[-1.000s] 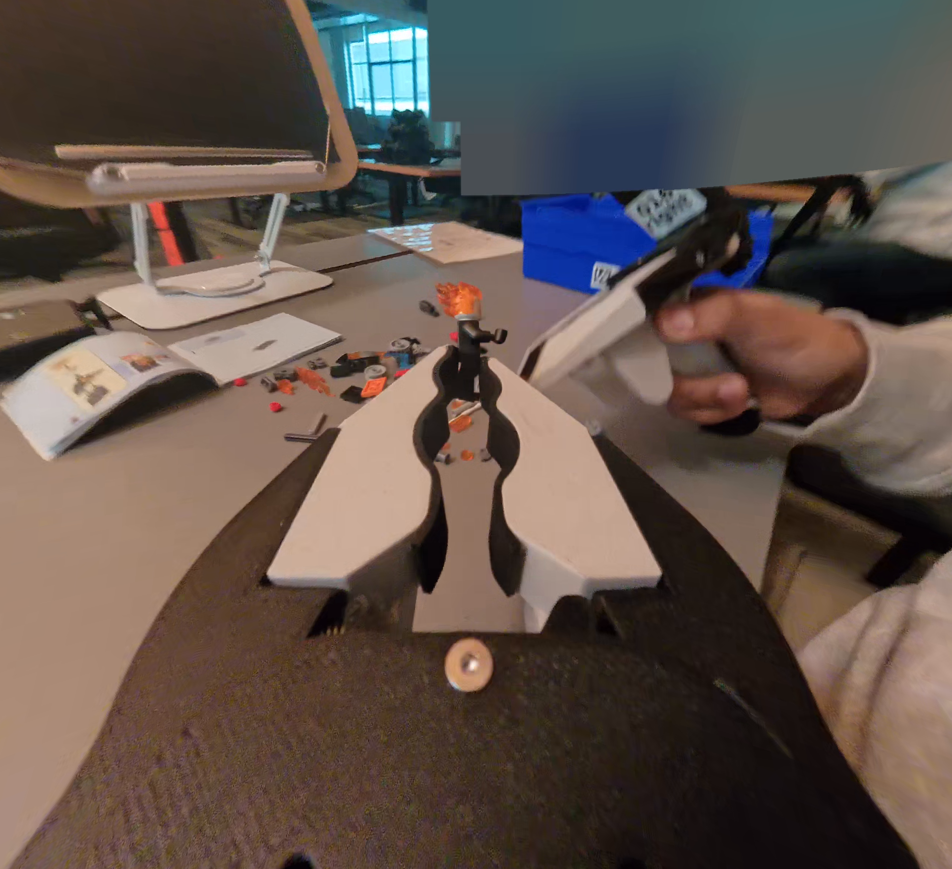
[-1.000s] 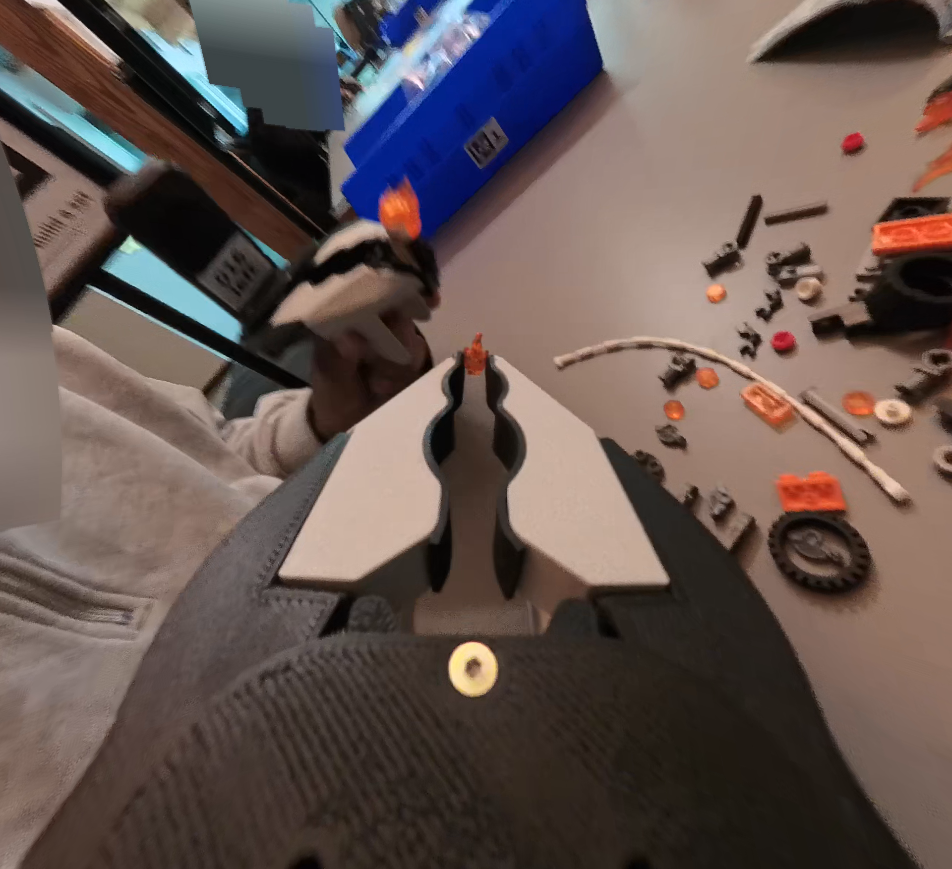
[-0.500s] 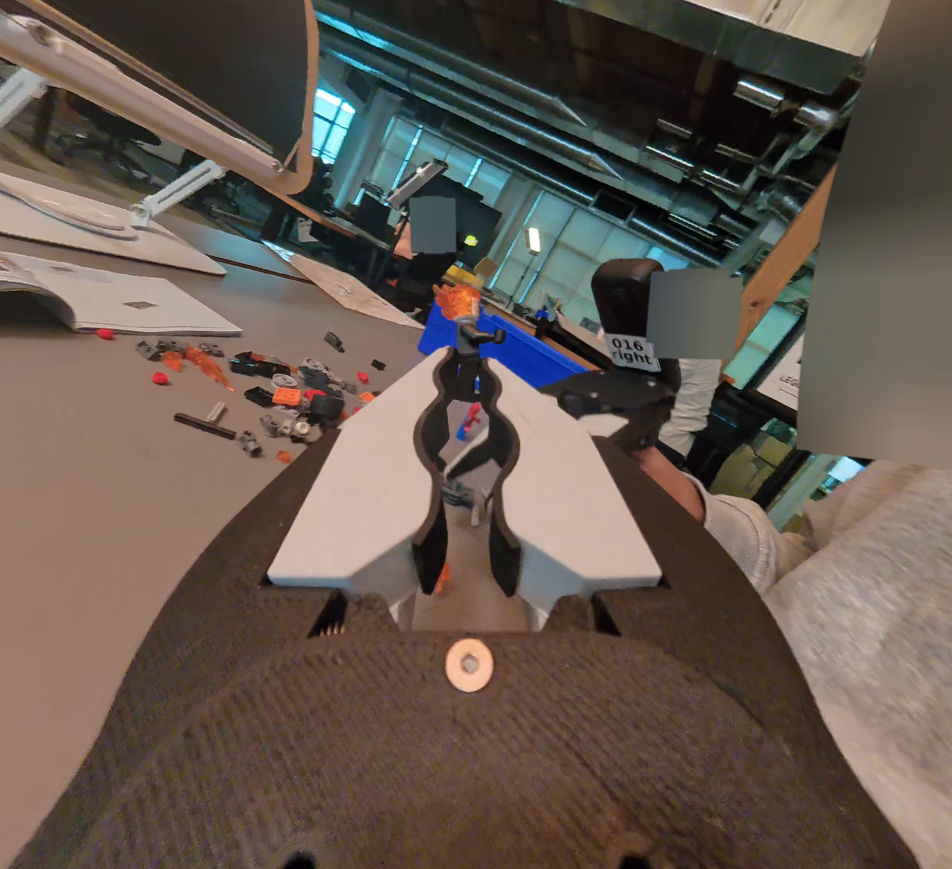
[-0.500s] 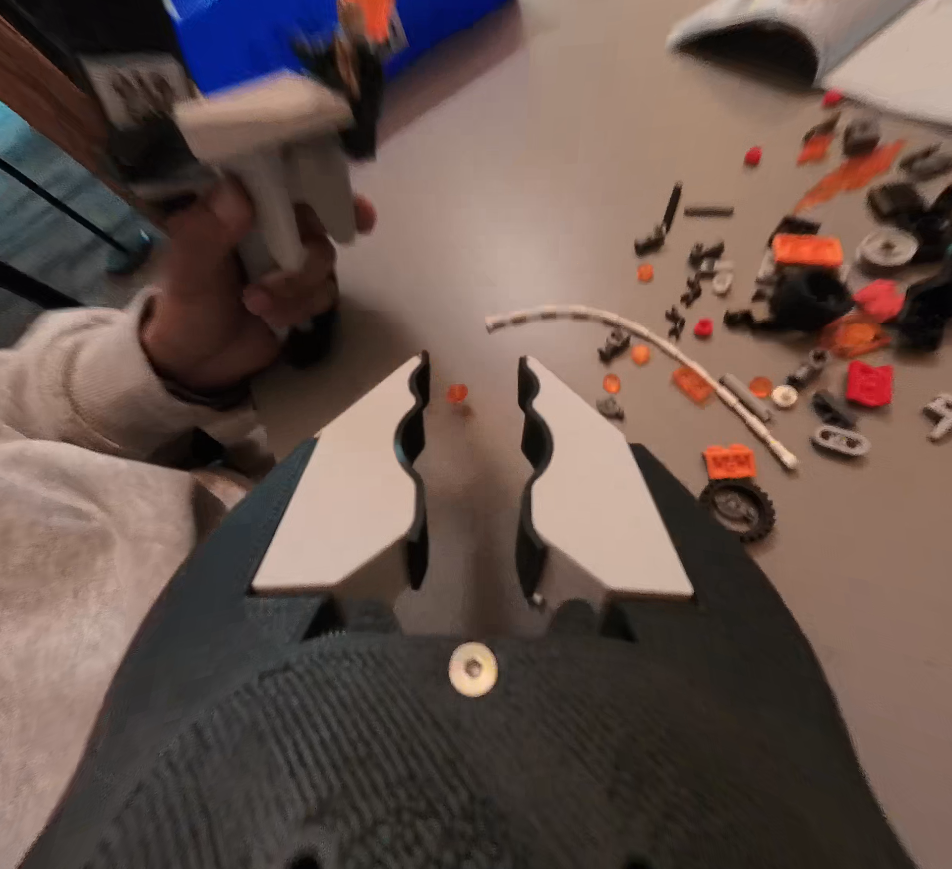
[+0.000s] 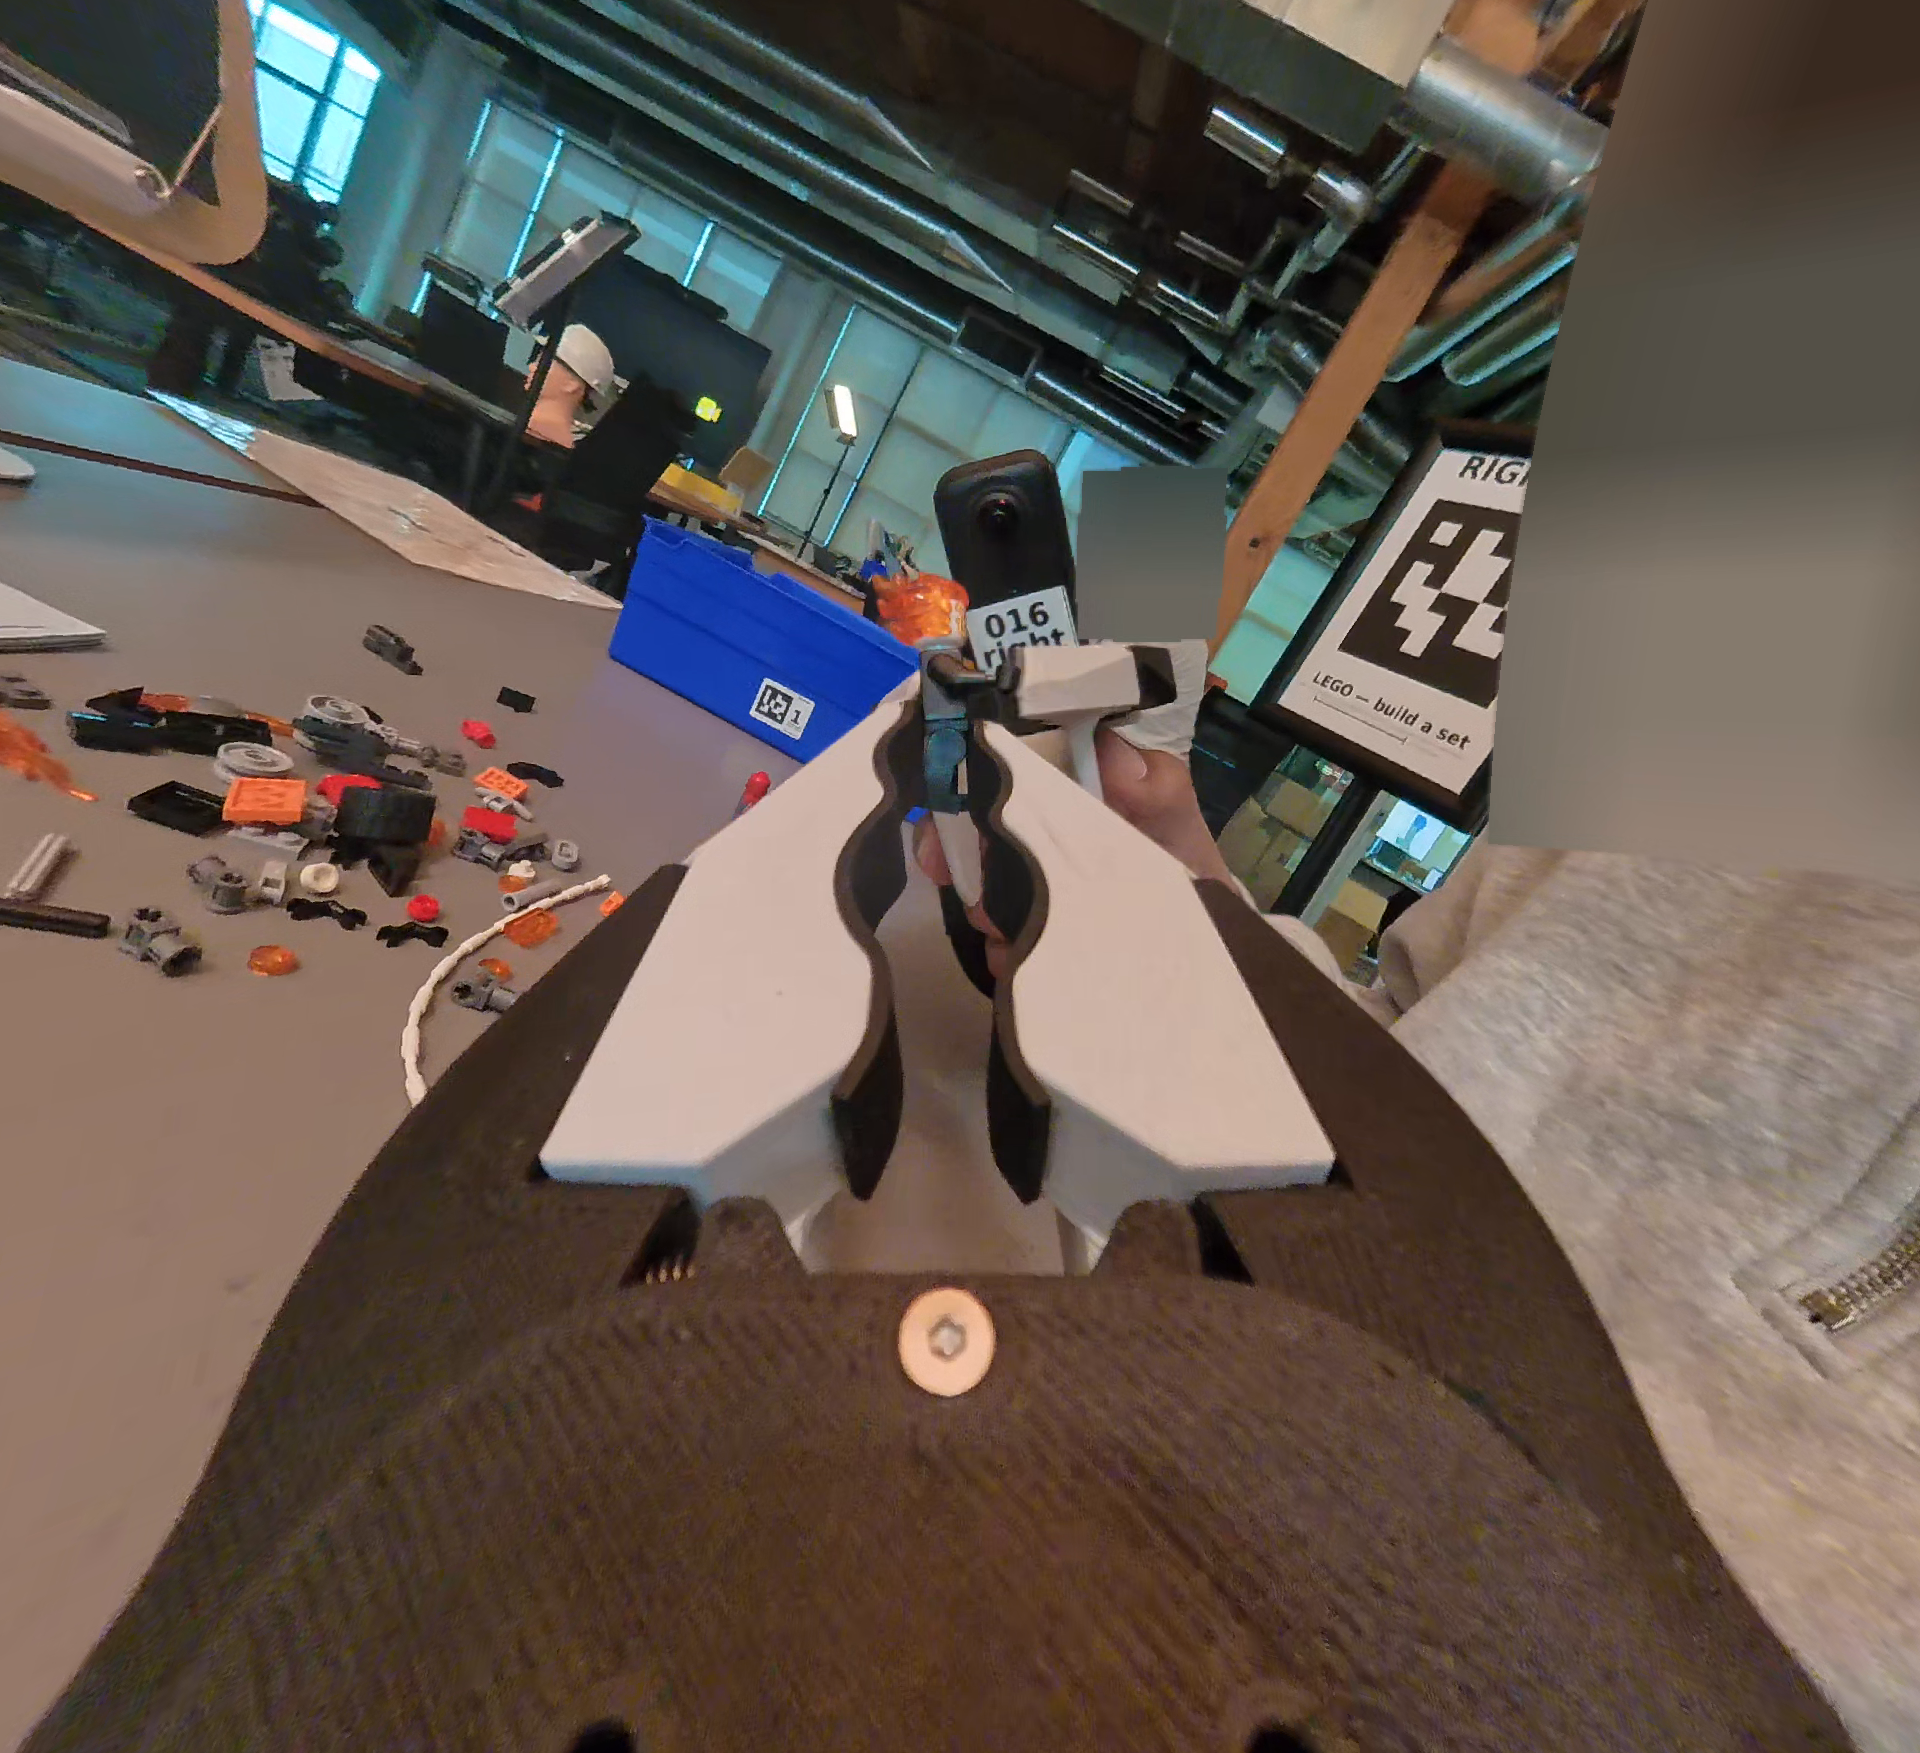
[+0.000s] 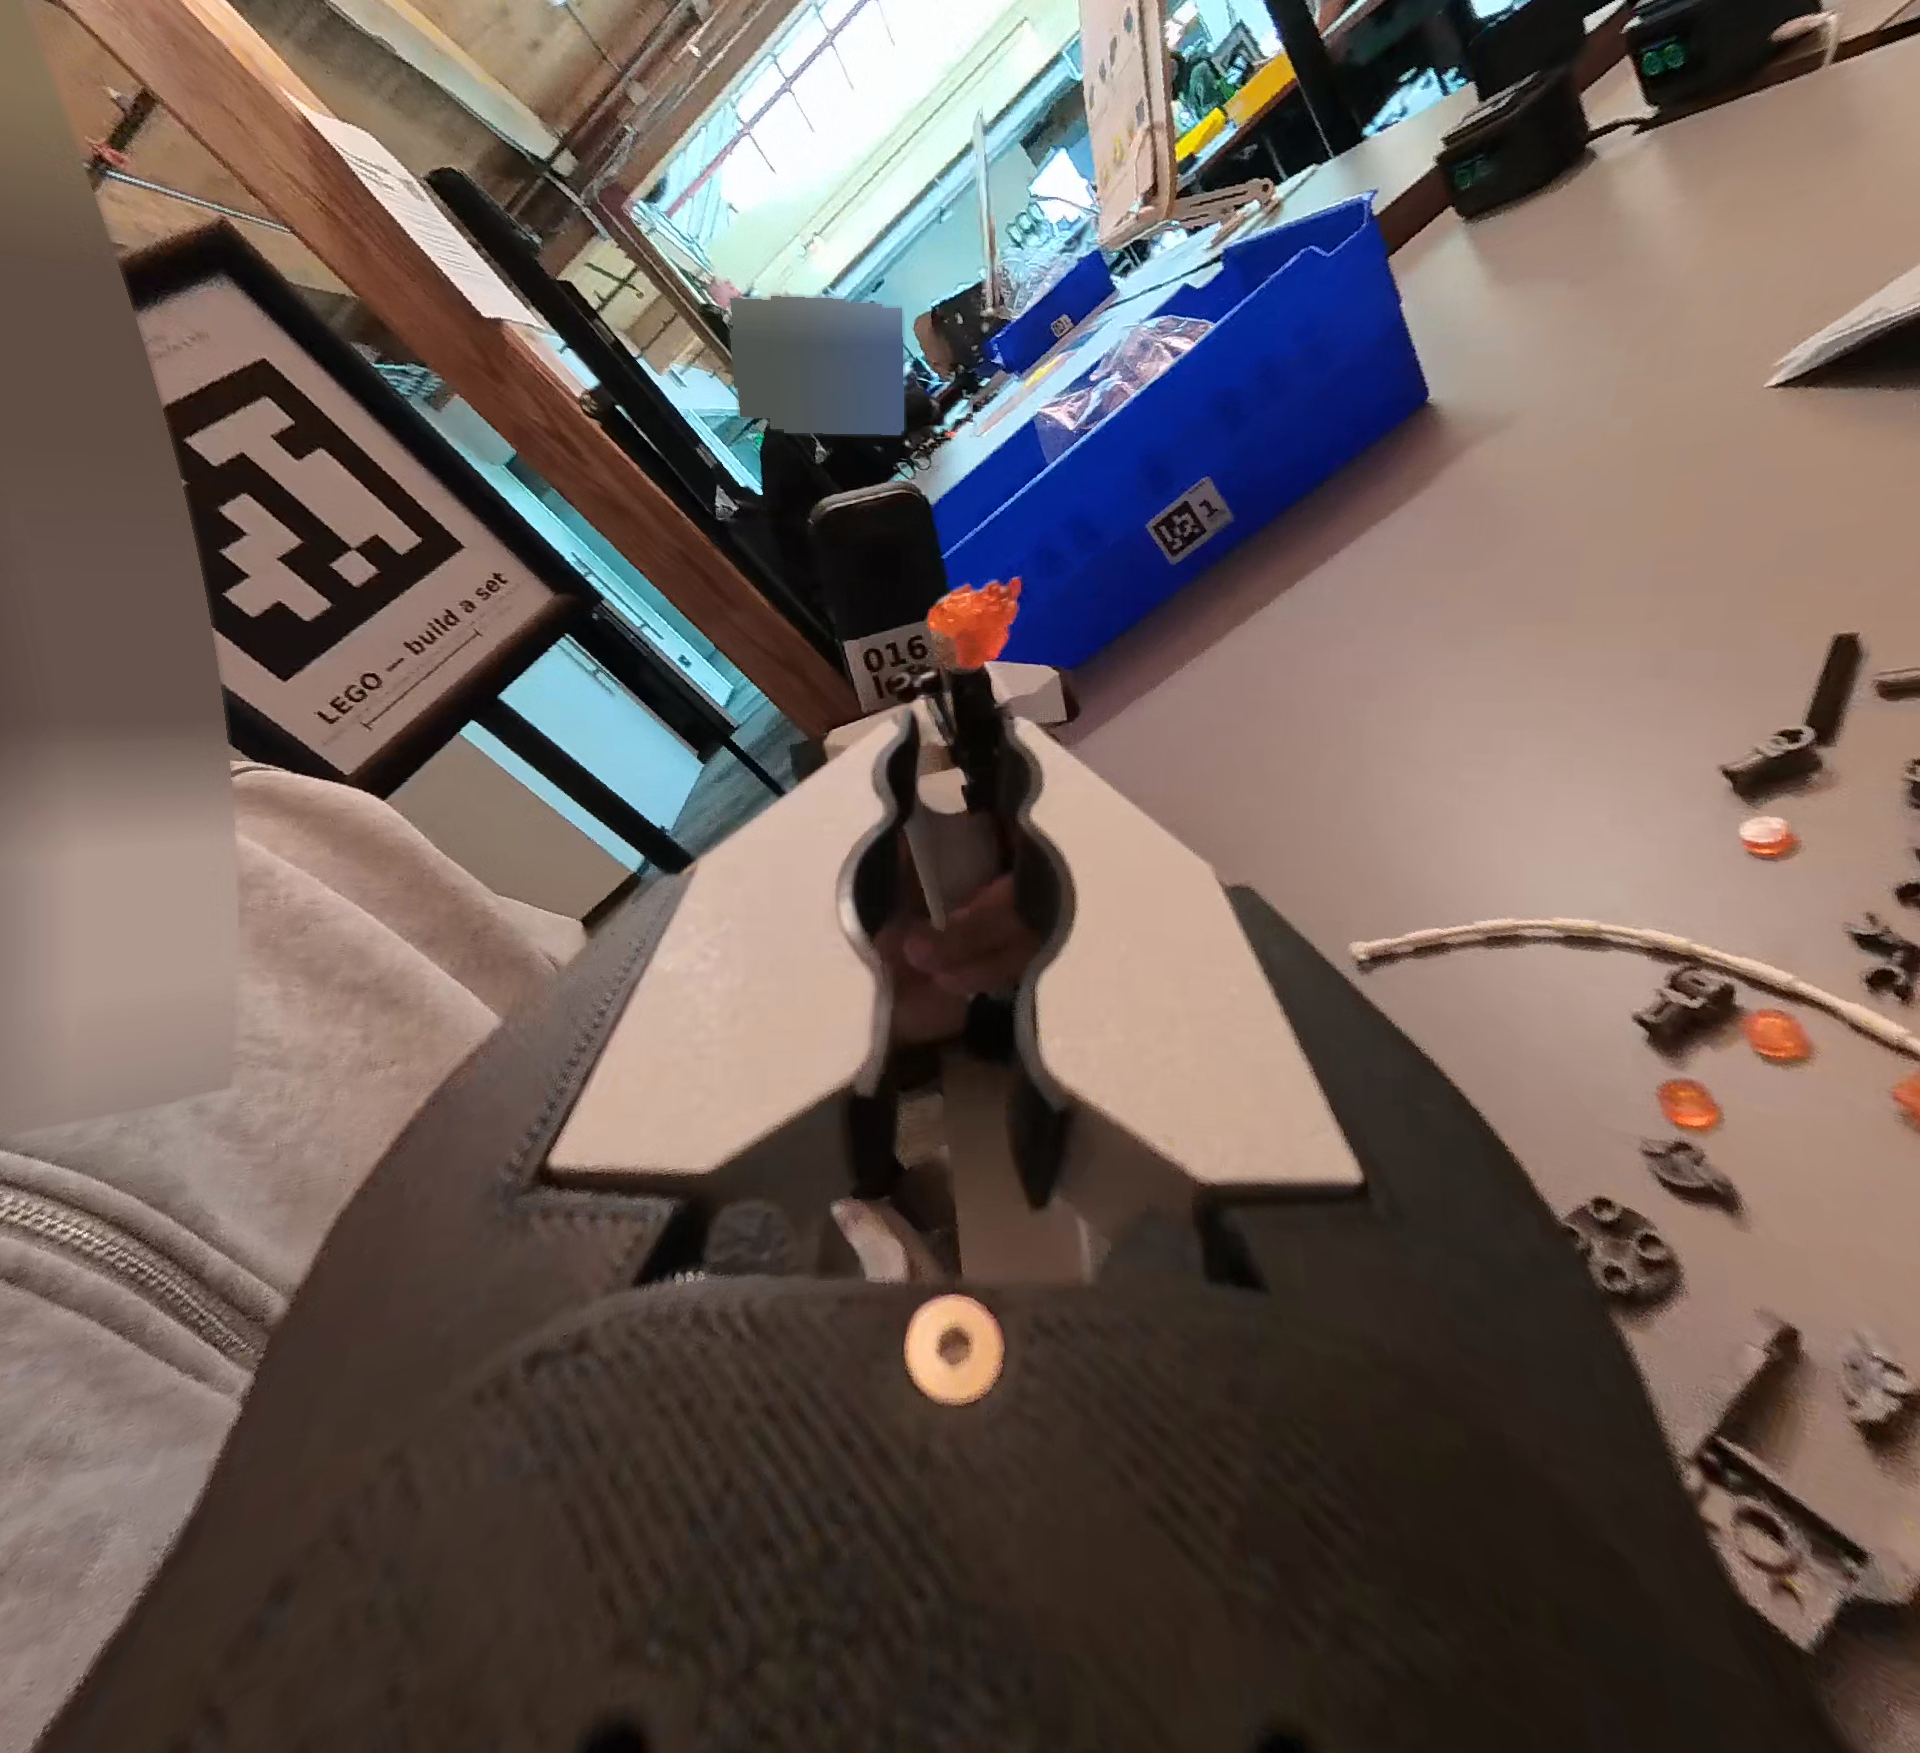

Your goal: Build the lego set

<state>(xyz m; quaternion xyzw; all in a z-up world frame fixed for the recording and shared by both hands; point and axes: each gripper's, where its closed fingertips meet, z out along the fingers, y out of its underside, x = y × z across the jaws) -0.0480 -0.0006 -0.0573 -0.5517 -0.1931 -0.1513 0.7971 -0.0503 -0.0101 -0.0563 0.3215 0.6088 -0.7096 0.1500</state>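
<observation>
My left gripper (image 5: 945, 727) is shut on a small dark minifigure (image 5: 940, 695) with an orange flame head (image 5: 920, 607), held upright above the table. My right gripper (image 6: 964, 732) faces it from the other side. Its jaws are nearly together around the figure's upper body, just below the flame head (image 6: 971, 623). In the left wrist view the right gripper (image 5: 1023, 680) meets the figure's outstretched arm. The exact contact point is hidden. The left gripper's fingers (image 6: 935, 830) show through the right gripper's gap.
Loose black, grey and orange pieces (image 5: 312, 799) lie on the grey table (image 6: 1455, 716), and show in the right wrist view (image 6: 1766, 1028). A white string piece (image 5: 447, 965) lies nearby. A blue bin (image 6: 1195, 456) stands behind. A framed marker sign (image 5: 1434, 602) stands off the table edge. My two grippers' fingertips are within a few centimetres of each other.
My right gripper let go of a small orange piece, opened, then swung up and closed around the figure. My left gripper tilted upward with the figure in it.
</observation>
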